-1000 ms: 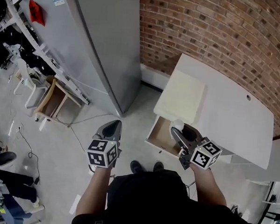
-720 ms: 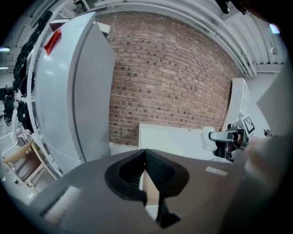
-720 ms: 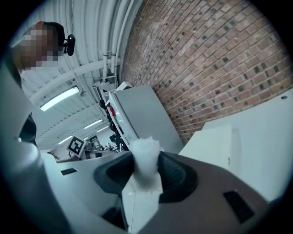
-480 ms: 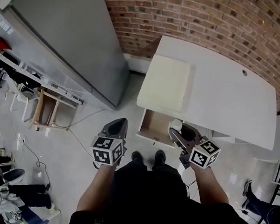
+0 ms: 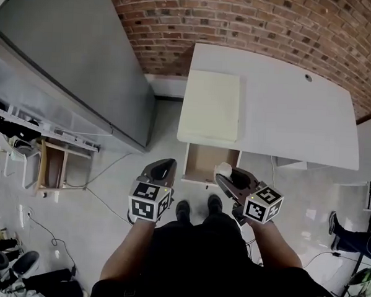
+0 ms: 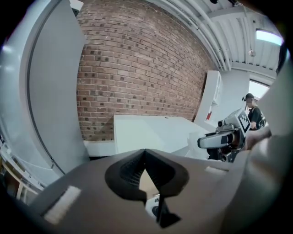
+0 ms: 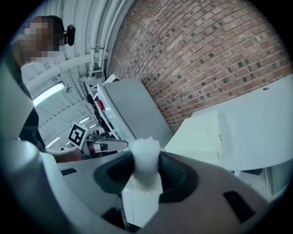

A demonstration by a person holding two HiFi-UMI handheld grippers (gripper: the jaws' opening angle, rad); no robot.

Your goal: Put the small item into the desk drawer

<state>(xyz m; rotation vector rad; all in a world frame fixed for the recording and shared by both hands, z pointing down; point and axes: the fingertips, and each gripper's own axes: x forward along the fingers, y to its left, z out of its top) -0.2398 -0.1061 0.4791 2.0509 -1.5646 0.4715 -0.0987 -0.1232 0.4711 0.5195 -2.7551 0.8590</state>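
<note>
Two grippers hang in front of me over a pale grey floor [image 5: 102, 202]. The left gripper [image 5: 161, 169] is clenched with nothing between its pads, and it sits just left of the open desk drawer with a brown wooden inside [image 5: 205, 161]. The right gripper [image 5: 231, 176] is grasping the small white item with a rough, crumbly top [image 5: 223, 170]. From the head view that item lies over the drawer's front right corner, and I can't tell how high above it. The drawer stands pulled out from under the white desk top [image 5: 292, 116], which runs along the red brick wall [image 5: 254, 21]. A cream rectangular slab [image 5: 211, 106] lies flat on the desk's left end, directly above the drawer. A tall grey metal cabinet [image 5: 66, 64] fills the left side, with a small wooden frame [image 5: 53, 164] beyond it. My dark shoes [image 5: 198, 207] show just below the drawer front.
</note>
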